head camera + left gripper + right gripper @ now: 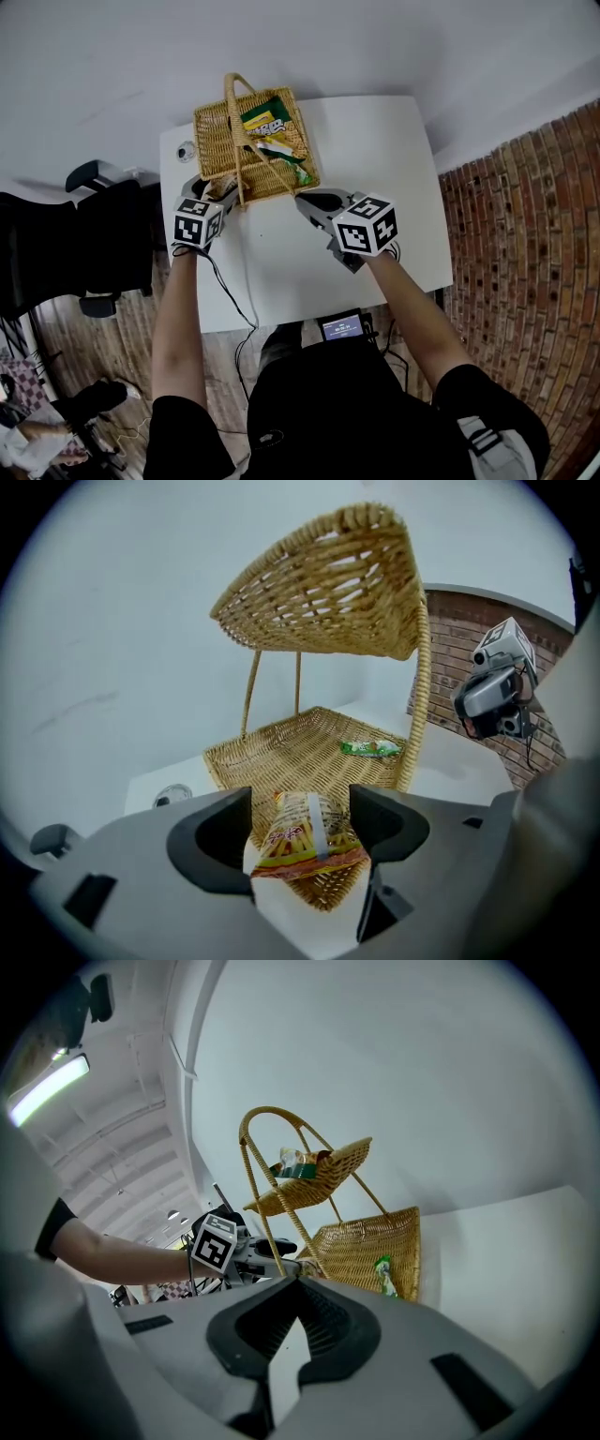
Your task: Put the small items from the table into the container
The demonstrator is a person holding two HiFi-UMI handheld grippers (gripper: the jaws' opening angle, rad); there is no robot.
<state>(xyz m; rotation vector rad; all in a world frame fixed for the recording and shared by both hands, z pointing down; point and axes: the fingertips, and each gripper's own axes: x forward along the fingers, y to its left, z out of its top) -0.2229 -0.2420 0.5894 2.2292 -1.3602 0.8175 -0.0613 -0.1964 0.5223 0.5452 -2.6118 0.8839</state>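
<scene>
**A:** White counter, and a two-tier wicker basket on it. Which step is this?

**B:** The drop-off, I'd judge. The left gripper sits at the basket's near left corner, and a striped snack packet lies on the near corner of the basket's lower tray.

**A:** Is it clamped on that packet?

**B:** No. Its fingers stand wide apart. The packet is between them with a gap showing on one side, so it rests on the wicker and not in a grip.

**A:** And the right gripper?

**B:** It's at the basket's near right corner, its fingers closed together on nothing.

**A:** What does the next move call for?

**B:** Probably backing the left gripper straight away from the basket without dragging the packet over the rim. After that, a small round item sits on the counter just left of the basket. I can't tell what it is. A green packet already lies deeper in the lower tray.
</scene>
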